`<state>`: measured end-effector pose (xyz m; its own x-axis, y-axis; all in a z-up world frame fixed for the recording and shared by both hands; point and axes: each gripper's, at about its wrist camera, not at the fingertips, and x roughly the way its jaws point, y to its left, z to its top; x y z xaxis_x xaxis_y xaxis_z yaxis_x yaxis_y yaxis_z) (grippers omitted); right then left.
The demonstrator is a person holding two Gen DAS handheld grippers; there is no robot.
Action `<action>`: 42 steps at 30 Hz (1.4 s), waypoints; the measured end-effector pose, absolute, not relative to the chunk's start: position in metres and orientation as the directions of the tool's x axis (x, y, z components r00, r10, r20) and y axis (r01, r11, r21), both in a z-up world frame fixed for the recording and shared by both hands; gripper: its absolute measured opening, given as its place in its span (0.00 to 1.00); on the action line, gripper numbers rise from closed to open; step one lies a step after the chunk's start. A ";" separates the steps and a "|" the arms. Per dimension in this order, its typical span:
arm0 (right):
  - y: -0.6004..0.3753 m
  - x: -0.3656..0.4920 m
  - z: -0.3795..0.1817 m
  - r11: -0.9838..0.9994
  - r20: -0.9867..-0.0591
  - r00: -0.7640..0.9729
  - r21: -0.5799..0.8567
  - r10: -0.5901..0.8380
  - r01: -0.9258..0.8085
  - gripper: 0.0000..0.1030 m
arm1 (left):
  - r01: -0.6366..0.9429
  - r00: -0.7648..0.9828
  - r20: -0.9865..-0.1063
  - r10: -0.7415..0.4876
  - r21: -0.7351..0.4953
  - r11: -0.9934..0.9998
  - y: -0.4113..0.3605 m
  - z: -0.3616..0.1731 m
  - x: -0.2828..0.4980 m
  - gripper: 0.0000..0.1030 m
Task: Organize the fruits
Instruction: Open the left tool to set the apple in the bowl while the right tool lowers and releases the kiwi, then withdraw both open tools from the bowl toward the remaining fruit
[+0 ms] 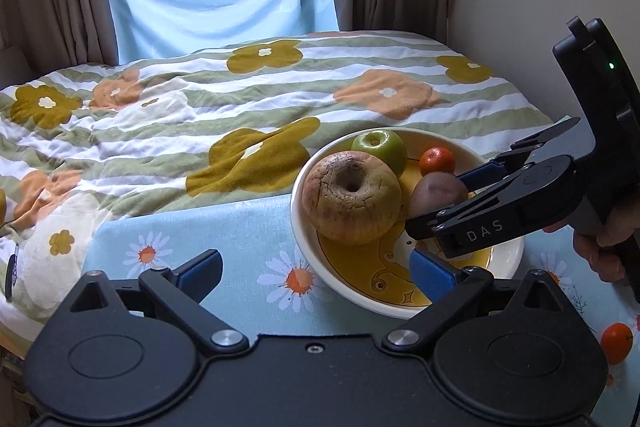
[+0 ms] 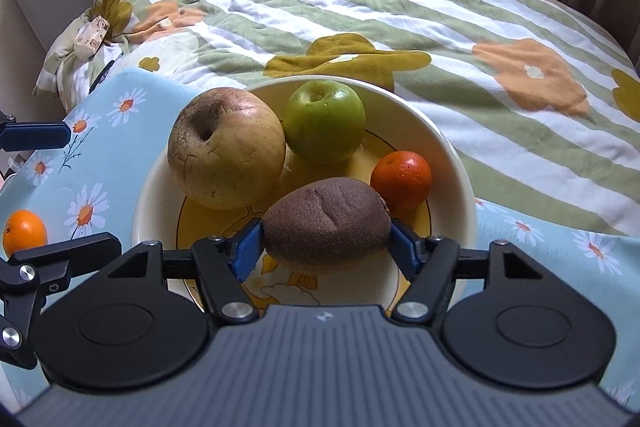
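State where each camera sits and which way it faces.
Left wrist: on the left gripper, facing the bowl and bed; its own fingers show, plus the right gripper and hand.
Right wrist: on the right gripper, facing down into the bowl; its fingers flank the kiwi, left gripper at the left edge.
Shared: bowl, kiwi, large apple, green apple, bowl tangerine, loose tangerine.

A daisy-print cloth (image 2: 96, 147) carries a bowl (image 2: 452, 163) and a loose orange (image 2: 24, 231).
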<state>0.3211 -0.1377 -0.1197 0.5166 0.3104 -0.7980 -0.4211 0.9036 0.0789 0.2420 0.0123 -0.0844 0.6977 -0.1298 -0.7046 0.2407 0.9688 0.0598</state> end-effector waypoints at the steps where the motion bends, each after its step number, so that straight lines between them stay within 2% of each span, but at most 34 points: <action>1: -0.139 0.319 -0.117 0.908 -0.790 0.531 0.073 0.305 -0.413 1.00 | 0.239 0.699 -0.703 -0.131 0.056 0.970 0.013 -0.083 0.241 0.98; 4: -0.142 0.313 -0.106 0.917 -0.762 0.576 0.059 0.297 -0.395 1.00 | 0.234 0.705 -0.697 -0.131 0.054 0.971 0.015 -0.079 0.236 0.99; 26: -0.170 0.252 -0.024 0.954 -0.707 0.668 0.030 0.230 -0.297 1.00 | 0.199 0.746 -0.651 -0.143 0.012 0.980 0.013 -0.024 0.199 0.98; 42: -0.230 0.143 0.031 0.964 -0.632 0.746 0.007 0.210 -0.265 1.00 | 0.054 0.818 -0.573 -0.038 0.011 0.998 -0.030 0.012 0.104 0.98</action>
<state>0.1435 -0.2302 0.0313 0.7457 0.2099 -0.6323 -0.2654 0.9641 0.0070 0.1041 -0.0301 0.0117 0.8183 -0.0382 -0.5735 0.0541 0.9985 0.0105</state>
